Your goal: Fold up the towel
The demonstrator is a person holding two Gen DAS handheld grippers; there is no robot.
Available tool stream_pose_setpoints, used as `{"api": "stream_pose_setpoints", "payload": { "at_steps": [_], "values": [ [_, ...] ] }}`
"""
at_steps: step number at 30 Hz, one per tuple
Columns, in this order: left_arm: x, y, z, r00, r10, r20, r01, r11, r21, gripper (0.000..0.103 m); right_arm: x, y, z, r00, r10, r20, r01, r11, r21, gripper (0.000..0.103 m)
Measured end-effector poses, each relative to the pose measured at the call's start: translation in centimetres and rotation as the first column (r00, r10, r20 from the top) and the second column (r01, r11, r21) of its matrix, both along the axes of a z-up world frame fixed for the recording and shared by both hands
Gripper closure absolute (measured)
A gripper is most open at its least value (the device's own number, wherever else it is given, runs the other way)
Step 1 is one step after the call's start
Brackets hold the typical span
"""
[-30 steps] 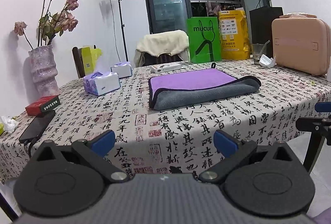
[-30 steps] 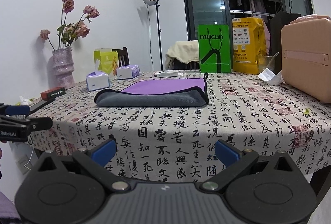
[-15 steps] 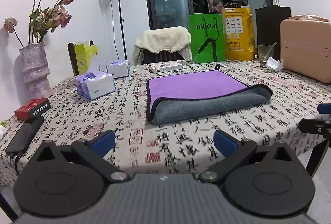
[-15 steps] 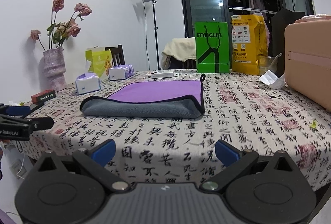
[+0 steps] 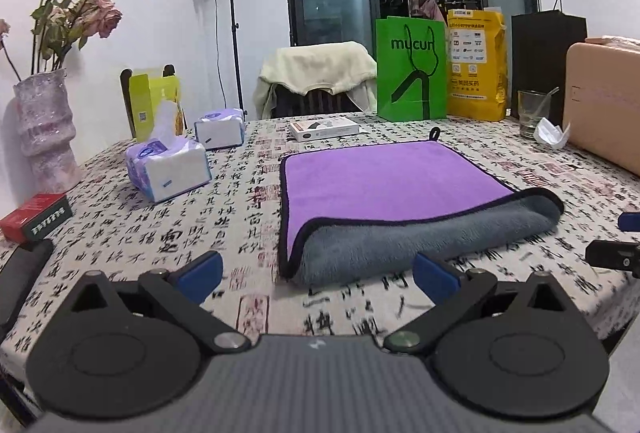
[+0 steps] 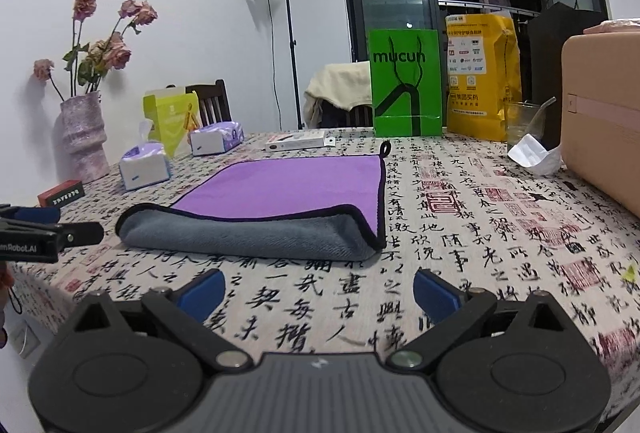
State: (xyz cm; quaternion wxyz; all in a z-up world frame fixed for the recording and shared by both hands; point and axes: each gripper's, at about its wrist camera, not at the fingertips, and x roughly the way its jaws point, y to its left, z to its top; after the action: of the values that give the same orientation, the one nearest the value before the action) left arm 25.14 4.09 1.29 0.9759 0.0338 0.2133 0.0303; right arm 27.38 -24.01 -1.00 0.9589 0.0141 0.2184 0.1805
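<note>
Just short of the folded towel [image 5: 404,201], the left tool [image 5: 316,273] and right tool [image 6: 318,291] gape wide, holding nothing

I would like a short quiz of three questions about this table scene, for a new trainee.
1. True or false: the left claw holds the towel.
2. Which towel colour faces up? A grey B purple C green
3. Fill in: the towel's hanging loop points toward the ____ shopping bag.

Key: 1 false, both claws are open, the right claw too. 2 B. 3 green.
</note>
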Motion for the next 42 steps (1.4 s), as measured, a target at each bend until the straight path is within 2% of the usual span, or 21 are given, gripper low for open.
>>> {"api": "stream_pose_setpoints", "payload": {
  "at_steps": [6,10,13,16,18,19,20,21,23,26,29,30,31,33,35,38,42],
  "values": [
    [3.5,0.4,-0.7,1.000,0.004,-0.007,-0.004,1.000,0.003,0.001,3.0,0.5,0.4,0.999,0.040,0.003,-0.040,0.999,-0.038,0.005],
    [5.7,1.4,-1.2,0.998,-0.026,-0.049,0.024,0.999,-0.046,0.002,5.2,0.7,0.5,0.999,0.054,0.001,-0.054,0.998,-0.042,0.007],
    [7.0,2.0,-1.4,0.996,-0.046,-0.080,0.040,0.996,-0.075,0.010,6.9,0.9,0.7,0.998,0.060,-0.004,-0.060,0.997,-0.043,0.009],
    [8.1,2.4,-1.6,0.991,-0.073,-0.110,0.062,0.993,-0.100,0.027,8.6,1.1,0.7,0.997,0.072,-0.015,-0.072,0.997,-0.036,0.012],
    [8.9,2.6,-1.9,0.984,-0.096,-0.148,0.079,0.990,-0.117,0.050,9.7,1.2,0.6,0.995,0.089,-0.035,-0.090,0.995,-0.034,0.016],
    [9.1,2.7,-2.0,0.981,-0.106,-0.163,0.086,0.988,-0.130,0.055,10.3,1.3,0.4,0.993,0.103,-0.051,-0.104,0.994,-0.031,0.018],
    [9.3,2.9,-2.2,0.978,-0.115,-0.173,0.091,0.986,-0.143,0.060,10.9,1.3,0.3,0.990,0.120,-0.072,-0.122,0.992,-0.023,0.027],
    [9.3,2.9,-2.2,0.978,-0.119,-0.171,0.094,0.985,-0.146,0.060,11.4,1.3,0.1,0.985,0.140,-0.096,-0.142,0.990,-0.014,0.034],
    [9.2,3.0,-2.2,0.977,-0.131,-0.168,0.107,0.984,-0.145,0.061,12.0,1.3,0.0,0.978,0.169,-0.126,-0.171,0.985,-0.007,0.060],
    [9.3,3.3,-2.3,0.973,-0.148,-0.176,0.121,0.981,-0.152,0.061,12.2,1.5,-0.2,0.971,0.187,-0.151,-0.192,0.981,-0.019,0.077],
    [9.3,3.4,-2.3,0.972,-0.156,-0.177,0.130,0.980,-0.150,0.064,12.2,1.5,-0.4,0.967,0.195,-0.162,-0.201,0.979,-0.023,0.079],
    [9.3,3.4,-2.3,0.973,-0.152,-0.173,0.128,0.981,-0.144,0.080,12.2,1.5,-0.4,0.967,0.193,-0.164,-0.200,0.980,-0.023,0.080],
    [9.2,3.3,-2.2,0.974,-0.146,-0.171,0.123,0.983,-0.139,0.088,12.2,1.6,-0.4,0.968,0.190,-0.162,-0.196,0.980,-0.025,0.084],
    [9.1,3.4,-1.9,0.977,-0.132,-0.167,0.110,0.985,-0.135,0.095,12.4,1.7,-0.4,0.971,0.181,-0.157,-0.189,0.981,-0.037,0.090],
    [9.2,3.5,-1.7,0.980,-0.119,-0.161,0.098,0.986,-0.136,0.096,12.5,1.6,-0.3,0.974,0.170,-0.149,-0.178,0.983,-0.046,0.096],
    [9.6,3.9,-1.3,0.983,-0.107,-0.147,0.084,0.984,-0.155,0.096,12.8,1.4,0.1,0.979,0.160,-0.128,-0.168,0.985,-0.051,0.097],
    [10.7,3.9,-1.1,0.986,-0.092,-0.137,0.072,0.987,-0.143,0.096,13.6,1.7,0.7,0.982,0.165,-0.087,-0.171,0.983,-0.065,0.098]
  ]
}}
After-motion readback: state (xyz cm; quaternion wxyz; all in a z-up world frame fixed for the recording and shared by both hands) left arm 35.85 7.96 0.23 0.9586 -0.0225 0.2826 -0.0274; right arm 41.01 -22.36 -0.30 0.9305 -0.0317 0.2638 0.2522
